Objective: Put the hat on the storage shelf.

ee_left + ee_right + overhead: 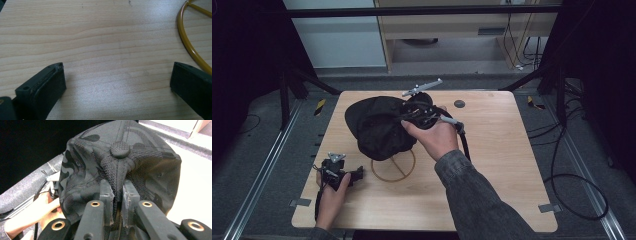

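Note:
A black patterned cap (377, 126) hangs above the table, pinched at its crown by my right gripper (414, 116). In the right gripper view the cap (120, 162) has a fabric button on top, and a fold of cloth is clamped in my right gripper (118, 192), the jaws nearly together. Under the cap a yellow wire ring stand (394, 166) lies on the table. My left gripper (356, 175) rests on the table to the ring's left, open. In the left gripper view its jaws stand wide apart over bare wood, with the ring's (186, 37) edge at the right.
The wooden table (502, 165) has a small dark disc (459, 104) near its far edge. Black cables trail on the floor to the right. A cabinet stands beyond the table.

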Available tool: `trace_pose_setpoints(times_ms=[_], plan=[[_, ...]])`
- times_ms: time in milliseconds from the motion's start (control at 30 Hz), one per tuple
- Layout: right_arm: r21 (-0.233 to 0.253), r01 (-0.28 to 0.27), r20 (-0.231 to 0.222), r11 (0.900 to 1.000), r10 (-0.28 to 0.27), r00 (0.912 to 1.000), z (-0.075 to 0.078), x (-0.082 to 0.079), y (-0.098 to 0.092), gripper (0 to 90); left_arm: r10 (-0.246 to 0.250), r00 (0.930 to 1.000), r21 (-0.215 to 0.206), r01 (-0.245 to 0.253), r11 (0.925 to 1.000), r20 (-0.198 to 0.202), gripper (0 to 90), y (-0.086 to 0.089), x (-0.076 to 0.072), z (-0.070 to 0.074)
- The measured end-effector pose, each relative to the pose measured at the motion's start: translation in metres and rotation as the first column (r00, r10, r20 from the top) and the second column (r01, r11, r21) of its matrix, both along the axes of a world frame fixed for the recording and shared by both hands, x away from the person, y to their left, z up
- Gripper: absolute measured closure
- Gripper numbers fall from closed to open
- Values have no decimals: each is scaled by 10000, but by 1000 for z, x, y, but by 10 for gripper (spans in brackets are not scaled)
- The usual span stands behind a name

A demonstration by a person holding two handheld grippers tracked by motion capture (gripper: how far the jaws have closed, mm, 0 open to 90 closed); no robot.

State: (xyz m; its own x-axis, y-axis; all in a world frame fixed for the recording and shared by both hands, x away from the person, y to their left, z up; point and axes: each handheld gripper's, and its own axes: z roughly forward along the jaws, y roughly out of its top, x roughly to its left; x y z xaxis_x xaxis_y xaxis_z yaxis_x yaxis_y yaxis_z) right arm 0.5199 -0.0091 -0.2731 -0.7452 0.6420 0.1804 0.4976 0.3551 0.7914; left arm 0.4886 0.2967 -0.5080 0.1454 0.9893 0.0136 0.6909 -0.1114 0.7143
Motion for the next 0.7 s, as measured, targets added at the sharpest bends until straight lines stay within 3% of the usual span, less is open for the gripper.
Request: trace_pose_setpoints(times_ms=[700], plan=[[152, 75, -83, 9999, -73, 9999, 0, 7, -1, 750, 15, 10000, -2, -15, 10000, 11, 0, 0, 0, 0]])
